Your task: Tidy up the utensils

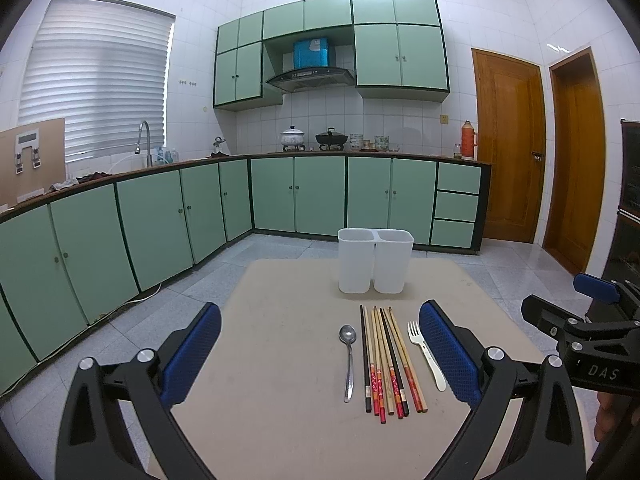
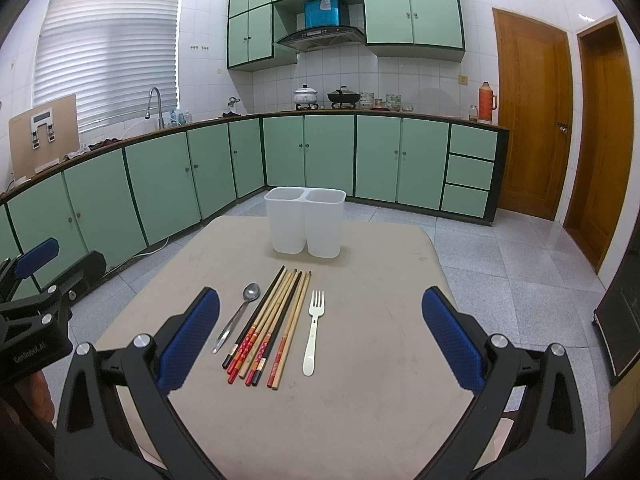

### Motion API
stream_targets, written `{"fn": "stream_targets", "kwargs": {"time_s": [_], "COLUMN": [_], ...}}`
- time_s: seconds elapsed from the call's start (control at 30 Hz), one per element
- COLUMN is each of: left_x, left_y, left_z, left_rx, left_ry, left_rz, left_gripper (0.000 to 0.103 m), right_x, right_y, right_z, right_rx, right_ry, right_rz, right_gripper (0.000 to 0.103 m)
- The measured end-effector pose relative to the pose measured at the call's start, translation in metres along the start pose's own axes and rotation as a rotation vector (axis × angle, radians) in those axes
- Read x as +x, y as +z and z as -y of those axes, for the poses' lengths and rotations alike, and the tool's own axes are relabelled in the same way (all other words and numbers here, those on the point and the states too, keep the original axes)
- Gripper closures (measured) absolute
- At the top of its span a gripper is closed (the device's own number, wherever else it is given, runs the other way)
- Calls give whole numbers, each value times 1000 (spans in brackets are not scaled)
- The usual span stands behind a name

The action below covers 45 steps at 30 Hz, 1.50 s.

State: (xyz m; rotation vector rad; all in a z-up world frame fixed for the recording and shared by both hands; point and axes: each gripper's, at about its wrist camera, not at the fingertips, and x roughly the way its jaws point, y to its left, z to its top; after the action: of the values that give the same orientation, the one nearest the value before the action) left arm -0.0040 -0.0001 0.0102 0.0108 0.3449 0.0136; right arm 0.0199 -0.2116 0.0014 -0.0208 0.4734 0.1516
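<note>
A white two-compartment utensil holder (image 1: pixel 375 260) (image 2: pixel 306 222) stands upright at the far side of a beige table (image 1: pixel 280 360) (image 2: pixel 380 340). In front of it lie a metal spoon (image 1: pixel 348 360) (image 2: pixel 238 320), a bundle of several chopsticks (image 1: pixel 390 364) (image 2: pixel 268 326) and a white plastic fork (image 1: pixel 426 354) (image 2: pixel 314 330), all flat and side by side. My left gripper (image 1: pixel 320 340) is open and empty above the table's near half. My right gripper (image 2: pixel 320 328) is open and empty above the utensils. Both compartments look empty.
Green kitchen cabinets (image 1: pixel 160 224) with a worktop run along the left and back walls. Two wooden doors (image 1: pixel 508 140) stand at the right. Grey tiled floor (image 2: pixel 520 272) surrounds the table. A dark cabinet (image 2: pixel 624 320) stands at the right edge.
</note>
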Motion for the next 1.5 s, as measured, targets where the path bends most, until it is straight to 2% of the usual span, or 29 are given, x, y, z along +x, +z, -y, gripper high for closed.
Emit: {"fn": "stream_targets", "kwargs": {"time_s": [1.5], "left_x": [3], "left_y": [-2], "left_z": [1], "left_rx": [1], "left_ry": [1], "left_rz": [1], "left_gripper": [6], "right_x": [0], "right_y": [0], "right_z": [0], "right_rx": [-1], "right_ry": [0], "right_rz": [-1], "right_gripper": [5]}}
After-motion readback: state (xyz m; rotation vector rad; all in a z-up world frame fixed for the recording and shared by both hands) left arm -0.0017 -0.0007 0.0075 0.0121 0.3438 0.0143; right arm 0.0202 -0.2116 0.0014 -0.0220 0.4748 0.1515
